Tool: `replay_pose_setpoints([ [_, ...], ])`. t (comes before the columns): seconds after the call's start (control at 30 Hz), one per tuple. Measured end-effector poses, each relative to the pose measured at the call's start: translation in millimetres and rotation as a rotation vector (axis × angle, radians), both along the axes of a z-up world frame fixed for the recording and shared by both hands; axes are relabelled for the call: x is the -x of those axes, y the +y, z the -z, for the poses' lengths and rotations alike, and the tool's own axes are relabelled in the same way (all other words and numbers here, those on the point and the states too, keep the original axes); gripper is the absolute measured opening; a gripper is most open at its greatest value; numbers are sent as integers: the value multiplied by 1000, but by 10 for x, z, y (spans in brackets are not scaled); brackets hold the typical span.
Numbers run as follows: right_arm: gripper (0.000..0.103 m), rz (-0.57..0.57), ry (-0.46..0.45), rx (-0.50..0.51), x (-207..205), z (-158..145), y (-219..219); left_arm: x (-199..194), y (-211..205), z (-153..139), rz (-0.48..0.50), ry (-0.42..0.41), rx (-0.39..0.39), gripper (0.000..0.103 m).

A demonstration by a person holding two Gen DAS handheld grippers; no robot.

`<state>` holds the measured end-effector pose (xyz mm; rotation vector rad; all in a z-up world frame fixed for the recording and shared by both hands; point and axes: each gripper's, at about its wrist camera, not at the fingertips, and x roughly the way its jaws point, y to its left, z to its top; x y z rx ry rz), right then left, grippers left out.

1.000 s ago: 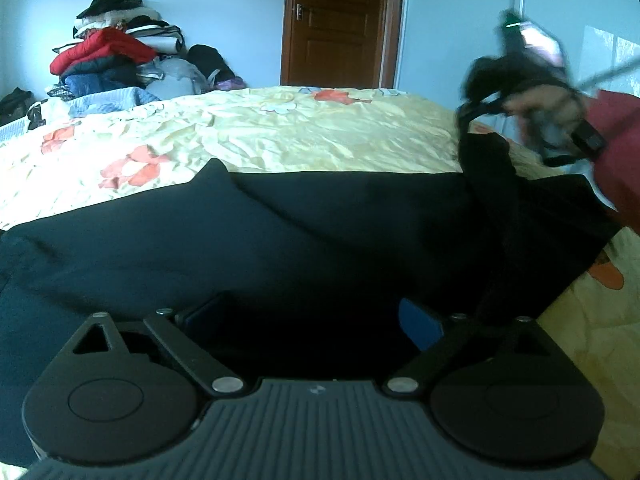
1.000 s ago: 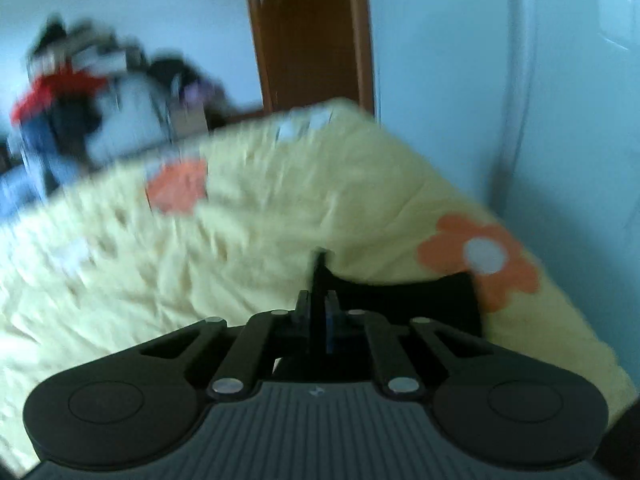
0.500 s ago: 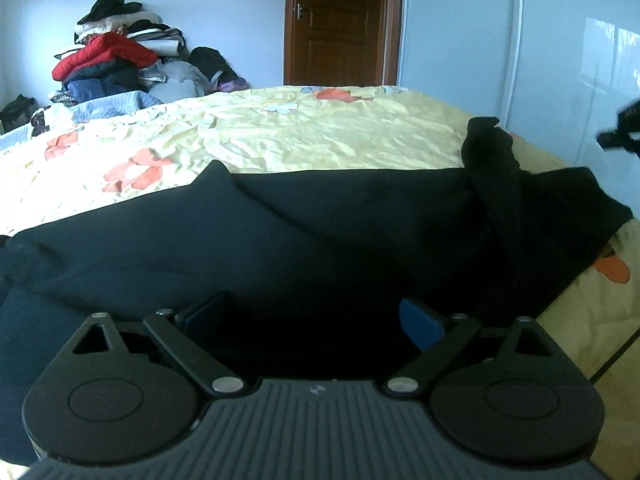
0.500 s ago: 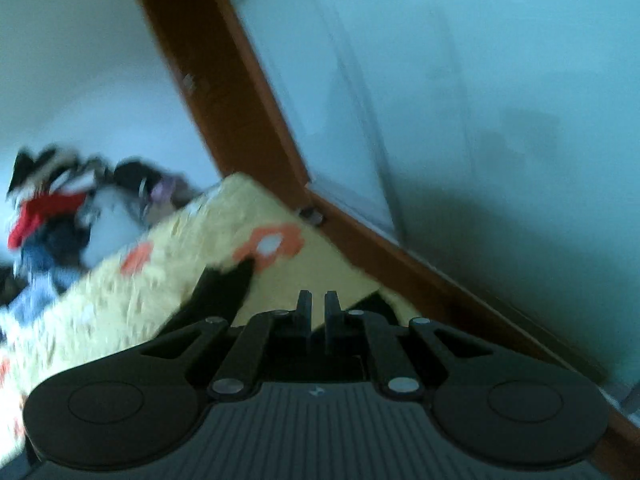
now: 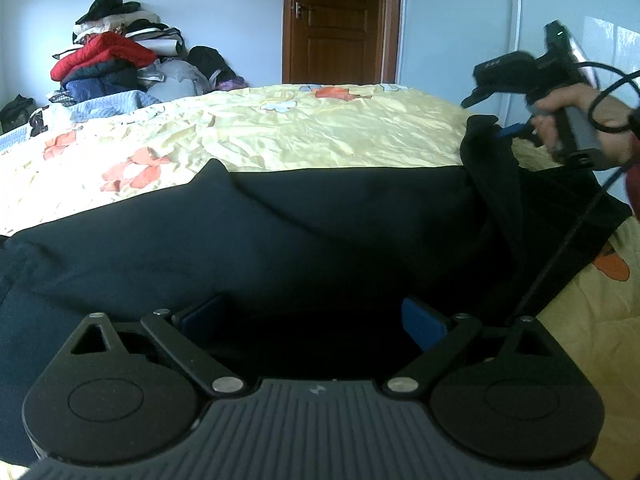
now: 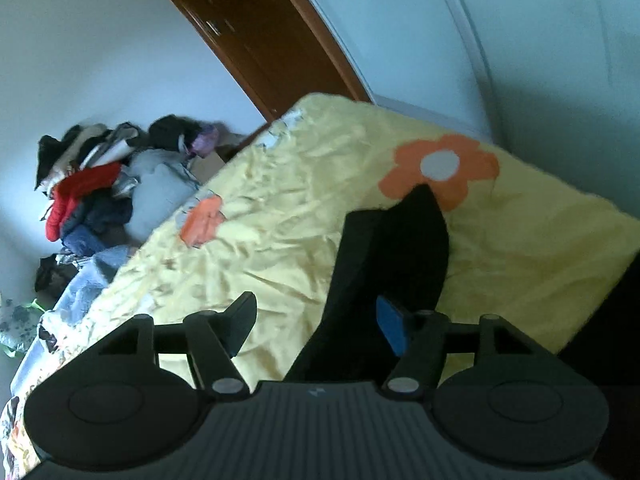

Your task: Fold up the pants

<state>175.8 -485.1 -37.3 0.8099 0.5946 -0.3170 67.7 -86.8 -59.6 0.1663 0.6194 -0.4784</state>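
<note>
- The pants run off the left edge of the left wrist view, and the gripper body at the bottom of the frame covers their near part.
- In the right wrist view, the pants vanish under the gripper body at the bottom; a dark mass at the lower right edge is too dark to identify.
- The person's right hand is cut by the right edge of the left wrist view; only part of a red sleeve shows.
- The heap of clothes is blurred in the right wrist view; single garments cannot be told apart.
- The bed is cut by both side edges.
</note>
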Motion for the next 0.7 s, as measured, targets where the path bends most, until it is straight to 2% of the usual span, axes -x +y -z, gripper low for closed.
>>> replay_pose_setpoints([
  [0.03, 61, 14, 1, -8, -61, 52, -25, 0, -1, -2, 0, 0, 0, 99],
  [0.1, 3, 30, 8, -13, -138, 131, -76, -2, 5, -2, 0, 2, 5, 99],
  [0.17, 3, 34, -34, -14, -116, 130, -101, -5, 17, -1, 0, 3, 10, 99],
  [0.23, 3, -9, -91, -7, -93, -5, -64, -3, 20, 0, -1, 2, 10, 99],
  [0.3, 3, -61, -250, -38, 37, -313, -27, 0, 19, -2, -3, -1, 7, 99],
  [0.37, 3, -40, -399, -39, 346, -636, -63, 2, 21, -4, -5, -2, 8, 99],
  [0.43, 3, 15, -465, -4, 736, -787, -173, 9, 31, -12, -12, -5, 10, 99],
  [0.5, 3, 113, -422, 23, 1168, -705, -367, 7, 55, -17, -19, -4, 21, 99],
  [0.57, 3, 202, -296, 83, 1541, -464, -530, 3, 74, -24, -17, -1, 35, 99],
  [0.7, 3, 309, -123, 43, 2070, 107, -781, 13, 47, -24, -13, -3, 15, 99],
])
